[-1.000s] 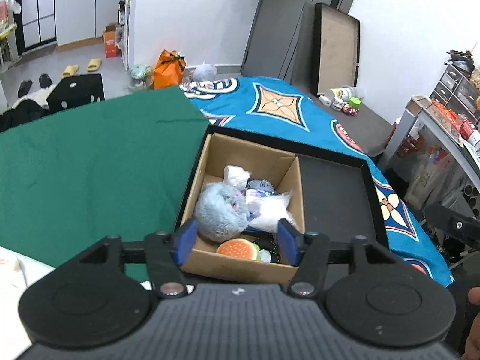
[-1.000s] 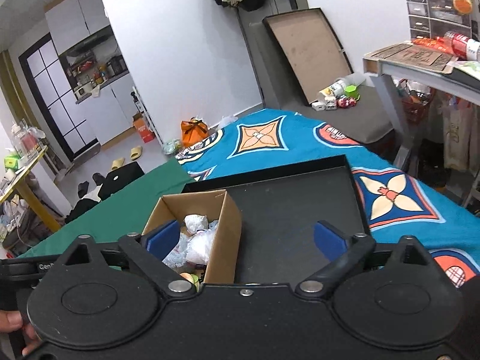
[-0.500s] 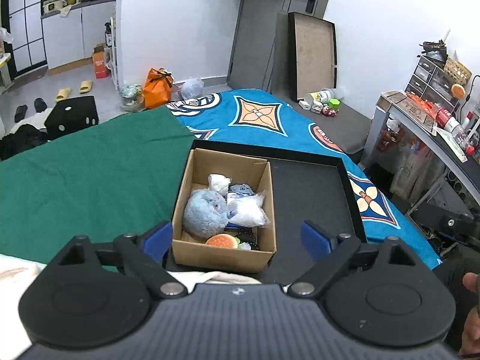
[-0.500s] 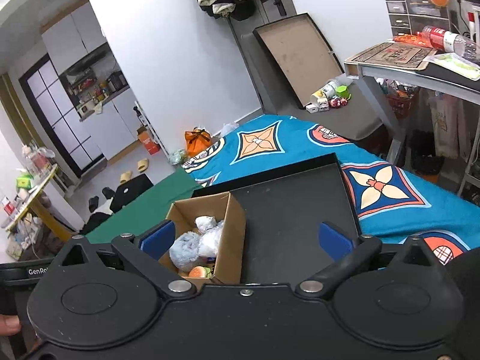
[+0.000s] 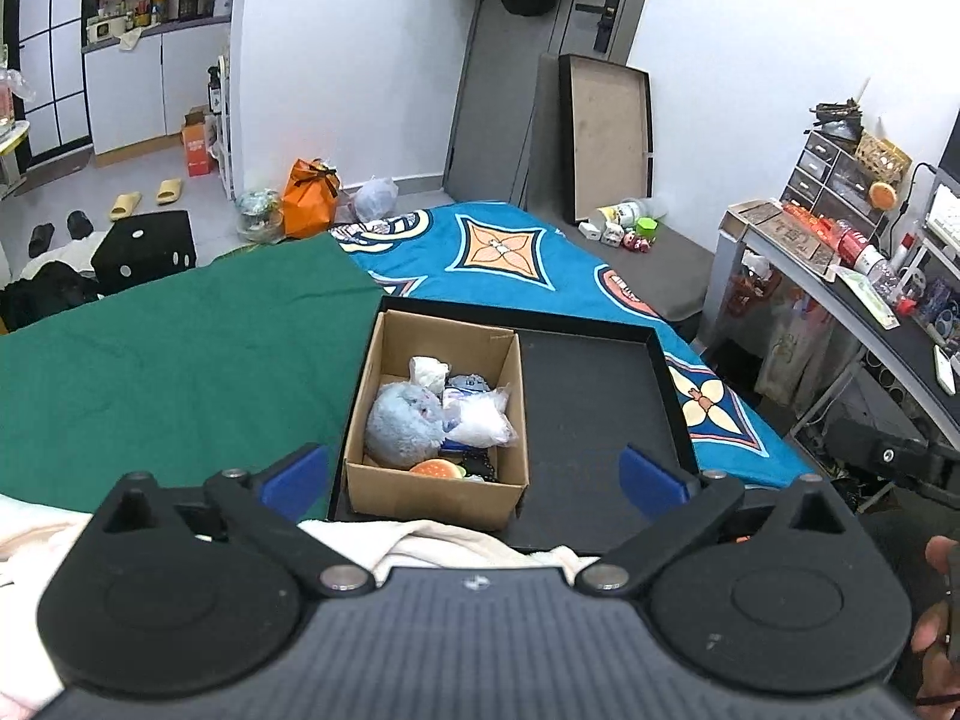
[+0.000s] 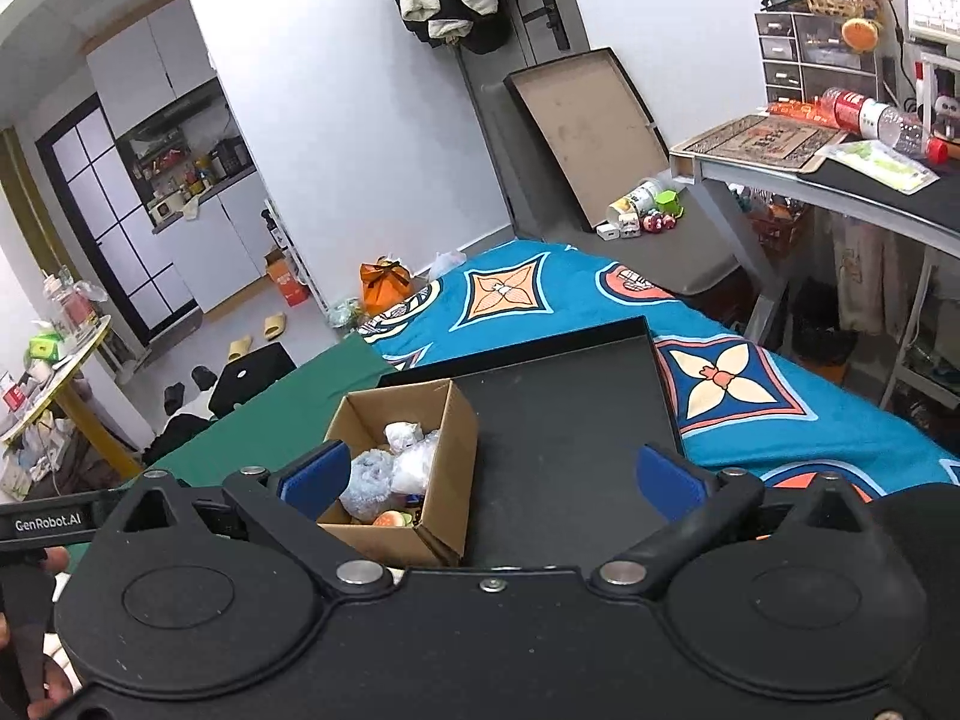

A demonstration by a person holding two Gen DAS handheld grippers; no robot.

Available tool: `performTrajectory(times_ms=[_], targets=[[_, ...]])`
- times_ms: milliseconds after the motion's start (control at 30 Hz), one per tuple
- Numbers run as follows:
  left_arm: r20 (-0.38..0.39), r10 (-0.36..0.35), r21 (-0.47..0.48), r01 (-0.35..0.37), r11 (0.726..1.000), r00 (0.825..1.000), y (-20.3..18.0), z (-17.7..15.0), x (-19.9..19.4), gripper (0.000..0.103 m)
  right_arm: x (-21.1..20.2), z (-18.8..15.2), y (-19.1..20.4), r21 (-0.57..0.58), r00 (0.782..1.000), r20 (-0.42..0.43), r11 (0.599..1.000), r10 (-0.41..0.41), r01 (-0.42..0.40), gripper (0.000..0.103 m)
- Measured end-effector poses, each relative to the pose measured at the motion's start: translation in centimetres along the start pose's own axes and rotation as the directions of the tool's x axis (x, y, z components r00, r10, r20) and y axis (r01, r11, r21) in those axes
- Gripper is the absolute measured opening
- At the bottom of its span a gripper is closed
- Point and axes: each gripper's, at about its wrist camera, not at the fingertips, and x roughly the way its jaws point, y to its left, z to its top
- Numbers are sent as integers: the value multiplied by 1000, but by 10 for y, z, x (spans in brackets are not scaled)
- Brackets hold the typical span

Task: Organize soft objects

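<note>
Black gripper bodies, blue fingers (image 5: 651,474), silver screws.

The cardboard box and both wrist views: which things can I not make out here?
- Cardboard box, left wrist view: its floor is hidden under the blue plush toy, the clear bag and the burger toy.
- Right wrist view: the box's near wall hides most of the contents.
- Small dark item beside the burger: too small to identify.
</note>
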Motion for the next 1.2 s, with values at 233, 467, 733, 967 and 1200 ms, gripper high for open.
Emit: performTrajectory(times_ms=[233,467,733,967,1200], targets=[[37,-3,5,3,1000,999,1,-5,-25,103,-17,-4,6,-26,1000,4,1000,-5,5,103],[53,29,45,-31,998,998,-2,-16,-41,103,-35,-10,8,-34,1000,16,999,-13,14,103],[72,29,54,-33,998,997,-8,-27,-63,103,-51,-15,6,-42,999,20,999,-25,26,103],[88,50,78,-57,995,995,-17,-34,-76,103,-60,-18,-5,-27,999,25,999,-32,32,103],[95,54,84,-62,995,994,-22,-41,-84,103,-68,-21,-4,-58,999,22,998,-31,32,103]])
